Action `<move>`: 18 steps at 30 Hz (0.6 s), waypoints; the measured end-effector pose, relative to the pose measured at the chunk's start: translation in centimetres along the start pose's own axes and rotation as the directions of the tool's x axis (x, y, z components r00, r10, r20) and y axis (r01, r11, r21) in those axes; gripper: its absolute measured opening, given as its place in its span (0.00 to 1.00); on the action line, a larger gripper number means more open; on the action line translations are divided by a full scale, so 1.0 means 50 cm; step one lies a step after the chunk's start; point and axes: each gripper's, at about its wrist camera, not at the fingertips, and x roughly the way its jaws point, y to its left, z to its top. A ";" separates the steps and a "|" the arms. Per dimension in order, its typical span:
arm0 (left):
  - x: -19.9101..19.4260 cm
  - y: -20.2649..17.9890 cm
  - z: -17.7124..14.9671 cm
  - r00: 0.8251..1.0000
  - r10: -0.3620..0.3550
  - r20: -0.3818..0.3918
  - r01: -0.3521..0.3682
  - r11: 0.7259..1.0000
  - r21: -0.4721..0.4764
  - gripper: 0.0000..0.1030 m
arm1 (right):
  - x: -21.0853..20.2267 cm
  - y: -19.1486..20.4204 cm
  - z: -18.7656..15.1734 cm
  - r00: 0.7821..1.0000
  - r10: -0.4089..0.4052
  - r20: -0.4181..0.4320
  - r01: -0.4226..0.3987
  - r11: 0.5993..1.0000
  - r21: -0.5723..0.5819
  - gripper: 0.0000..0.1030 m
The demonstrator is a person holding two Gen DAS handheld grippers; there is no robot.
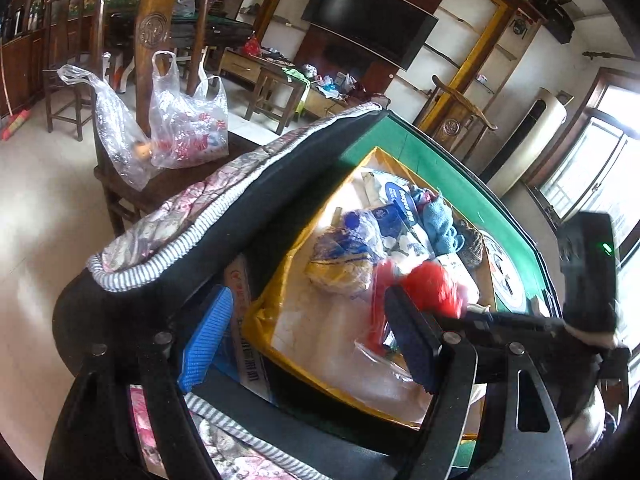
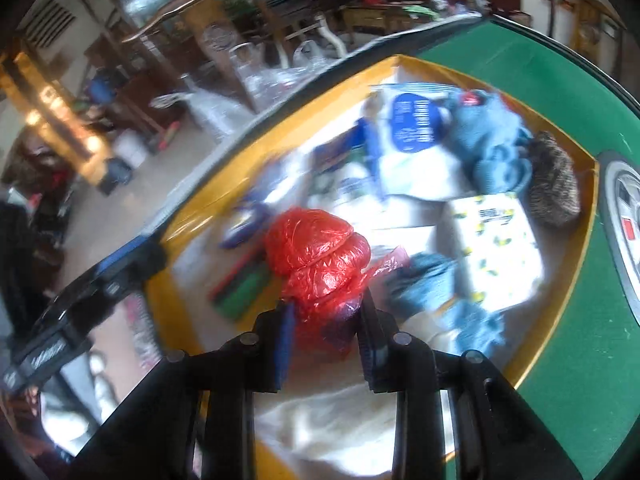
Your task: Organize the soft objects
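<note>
**Red bag gripped above the yellow tray**

Over the yellow-rimmed tray (image 2: 576, 264) on the green table (image 2: 592, 360), the right gripper (image 2: 326, 334) has its blue-padded fingers closed against the sides of a crinkled red plastic bag (image 2: 316, 256), which bulges out ahead of the fingertips. Inside the tray lie a blue knitted cloth (image 2: 492, 140), a white packet with a blue label (image 2: 416, 124), a lemon-print tissue pack (image 2: 496, 244) and a dark speckled pouch (image 2: 554, 184) against the far wall.

At the tray's near edge, the left gripper (image 1: 308, 340) is spread wide with nothing between its pads. Beside it a floral quilted bag (image 1: 224, 200) with striped piping stands open. A bundle in clear plastic (image 1: 344, 256) rests in the tray's middle. Blur softens much of the right view.
</note>
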 end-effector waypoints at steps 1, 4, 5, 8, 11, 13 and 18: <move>0.000 -0.003 -0.001 1.000 -0.001 0.000 0.001 1.000 0.004 0.76 | 0.003 -0.012 0.002 1.000 -0.022 0.002 0.022 0.999 0.024 0.25; 0.001 -0.010 -0.003 1.000 -0.003 -0.002 0.003 1.000 0.009 0.76 | 0.011 -0.027 -0.001 1.000 -0.002 -0.008 0.003 0.997 0.075 0.25; 0.001 -0.012 -0.004 1.000 -0.003 -0.001 0.003 1.000 0.012 0.76 | 0.007 -0.019 -0.002 1.000 0.014 -0.005 -0.013 0.998 0.063 0.25; 0.002 -0.020 -0.005 1.000 0.007 -0.001 -0.007 1.000 0.022 0.76 | 0.009 0.009 -0.006 0.994 0.108 -0.031 -0.107 0.994 0.017 0.25; 0.000 -0.024 -0.004 1.000 0.012 0.001 -0.012 1.000 0.027 0.76 | 0.011 0.025 -0.009 0.997 0.058 -0.041 -0.060 0.997 -0.039 0.25; -0.001 -0.025 -0.004 1.000 0.012 0.002 -0.012 1.000 0.027 0.76 | 0.007 0.018 -0.007 0.999 0.020 -0.037 -0.022 0.999 -0.031 0.26; -0.004 -0.034 -0.005 1.000 0.026 0.006 -0.027 0.999 0.037 0.76 | -0.019 -0.025 -0.015 0.999 0.034 -0.021 -0.033 0.998 0.051 0.40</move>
